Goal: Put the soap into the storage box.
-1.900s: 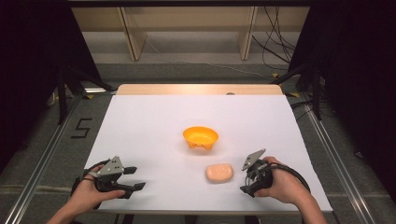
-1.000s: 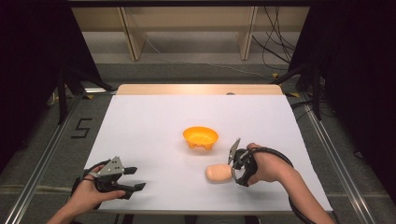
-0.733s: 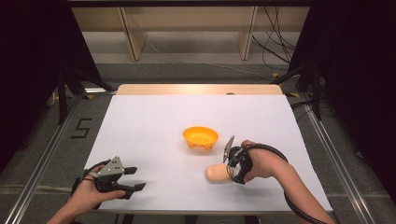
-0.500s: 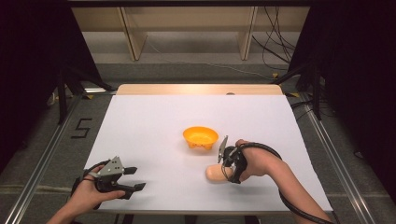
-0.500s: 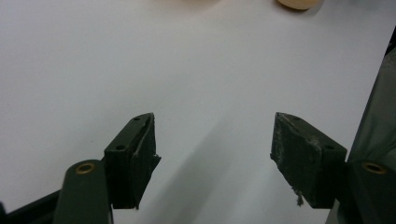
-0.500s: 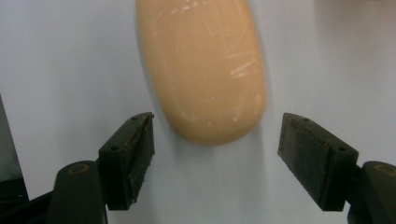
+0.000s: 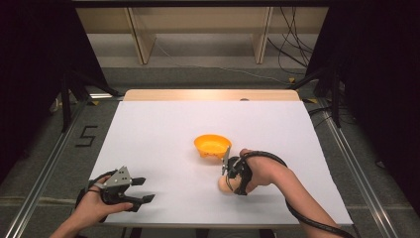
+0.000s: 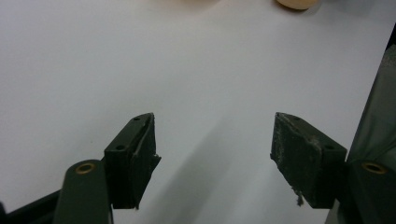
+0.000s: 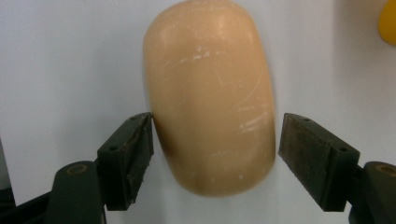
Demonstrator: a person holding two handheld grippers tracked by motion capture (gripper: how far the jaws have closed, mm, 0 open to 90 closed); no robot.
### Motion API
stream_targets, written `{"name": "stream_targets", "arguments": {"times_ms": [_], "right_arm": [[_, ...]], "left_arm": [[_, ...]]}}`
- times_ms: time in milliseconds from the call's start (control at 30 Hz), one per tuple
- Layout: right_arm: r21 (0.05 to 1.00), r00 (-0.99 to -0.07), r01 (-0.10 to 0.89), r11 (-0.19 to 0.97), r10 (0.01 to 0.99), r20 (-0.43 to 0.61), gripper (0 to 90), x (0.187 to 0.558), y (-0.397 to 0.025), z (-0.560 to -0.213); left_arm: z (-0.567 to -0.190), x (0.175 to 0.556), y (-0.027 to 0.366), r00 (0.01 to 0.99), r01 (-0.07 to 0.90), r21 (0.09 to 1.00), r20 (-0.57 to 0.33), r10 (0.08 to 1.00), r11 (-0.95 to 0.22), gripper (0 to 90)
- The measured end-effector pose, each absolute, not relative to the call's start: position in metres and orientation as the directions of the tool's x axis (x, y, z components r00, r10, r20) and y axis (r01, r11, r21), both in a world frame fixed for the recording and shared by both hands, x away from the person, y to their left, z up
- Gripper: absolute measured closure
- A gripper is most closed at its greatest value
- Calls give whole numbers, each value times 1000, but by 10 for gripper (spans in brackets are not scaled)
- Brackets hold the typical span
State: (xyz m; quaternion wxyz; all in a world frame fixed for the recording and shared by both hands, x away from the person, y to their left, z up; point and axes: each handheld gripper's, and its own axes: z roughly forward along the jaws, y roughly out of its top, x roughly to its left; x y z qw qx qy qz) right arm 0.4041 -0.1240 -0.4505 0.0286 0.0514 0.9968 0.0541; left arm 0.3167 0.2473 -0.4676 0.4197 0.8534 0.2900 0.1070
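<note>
At the lower left of the high view, the left gripper (image 7: 140, 191) rests in a hand (image 7: 91, 208) on the white table (image 7: 158, 129), well apart from everything else. In the left gripper view its jaws stand wide with bare table between them.

Just right of centre in the high view sits an orange bowl (image 7: 213, 146). Below it and slightly to the right, the right gripper (image 7: 229, 173) is tipped down over a peach-coloured oval block (image 7: 223, 184) lying near the bowl.

In the right gripper view that gripper's jaws are spread wide on either side of the block (image 9: 212, 93); the left jaw touches or nearly touches its side, while a thin gap shows at the right jaw. The bowl's edge (image 9: 388, 21) peeks in at the upper right.
</note>
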Motion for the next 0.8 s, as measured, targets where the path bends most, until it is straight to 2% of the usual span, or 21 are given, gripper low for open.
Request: {"name": "stream_targets", "arguments": {"times_ms": [400, 433, 533, 567, 600, 800], "right_arm": [[92, -993, 115, 989, 116, -6, 296, 405, -111, -458], [111, -996, 85, 990, 86, -4, 308, 407, -110, -459], [82, -990, 141, 987, 141, 3, 320, 404, -109, -458], [111, -996, 91, 990, 92, -5, 324, 408, -109, -460], [106, -993, 116, 988, 116, -2, 327, 407, -108, -460], [122, -992, 123, 985, 124, 1, 334, 407, -109, -460]], "left_arm": [[-467, 316, 248, 804, 413, 768, -56, 592, -489, 308], [-468, 316, 247, 801, 422, 773, -72, 595, -474, 308], [-468, 316, 247, 801, 422, 772, -72, 594, -475, 309], [-468, 316, 247, 804, 417, 768, -61, 592, -486, 309], [-468, 316, 247, 804, 414, 770, -59, 592, -485, 309], [-468, 316, 247, 804, 416, 767, -60, 592, -488, 309]]}}
